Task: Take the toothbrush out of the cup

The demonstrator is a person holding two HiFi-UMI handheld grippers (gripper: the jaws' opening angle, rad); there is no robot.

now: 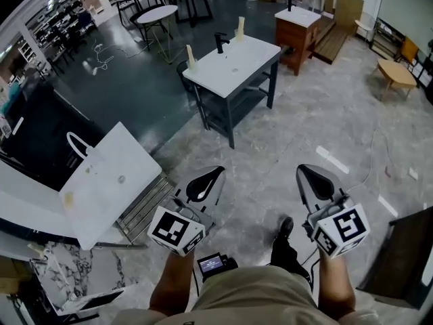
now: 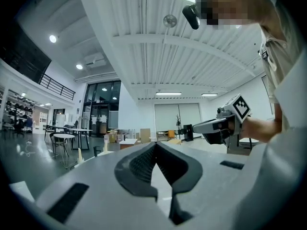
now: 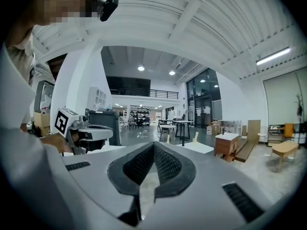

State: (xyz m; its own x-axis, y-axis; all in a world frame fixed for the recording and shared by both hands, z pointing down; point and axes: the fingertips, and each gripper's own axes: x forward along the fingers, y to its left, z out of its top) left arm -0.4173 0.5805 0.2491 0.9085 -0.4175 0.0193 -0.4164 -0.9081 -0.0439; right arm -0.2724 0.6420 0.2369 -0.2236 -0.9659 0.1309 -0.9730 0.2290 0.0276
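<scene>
A white sink table point(image 1: 237, 70) with a black tap point(image 1: 221, 42) stands a few steps ahead on the floor. Two tall cream items stand on it, one at the far edge point(image 1: 240, 28) and one at the left corner point(image 1: 191, 57). They are too small to tell a cup or toothbrush. My left gripper point(image 1: 211, 175) and right gripper point(image 1: 306, 172) are held side by side at waist height, pointing toward the table and well short of it. Both are shut with nothing between the jaws point(image 2: 155, 145) point(image 3: 153, 145). Each gripper view shows the other gripper alongside point(image 2: 218, 126) point(image 3: 88, 131).
A brown vanity point(image 1: 296, 31) stands behind the sink table on the right. Left of me leans a white board point(image 1: 108, 181) with a metal rack point(image 1: 143, 208) beside it. Round café tables point(image 1: 157, 13) stand further back. A dark cabinet point(image 1: 399, 263) is at my right.
</scene>
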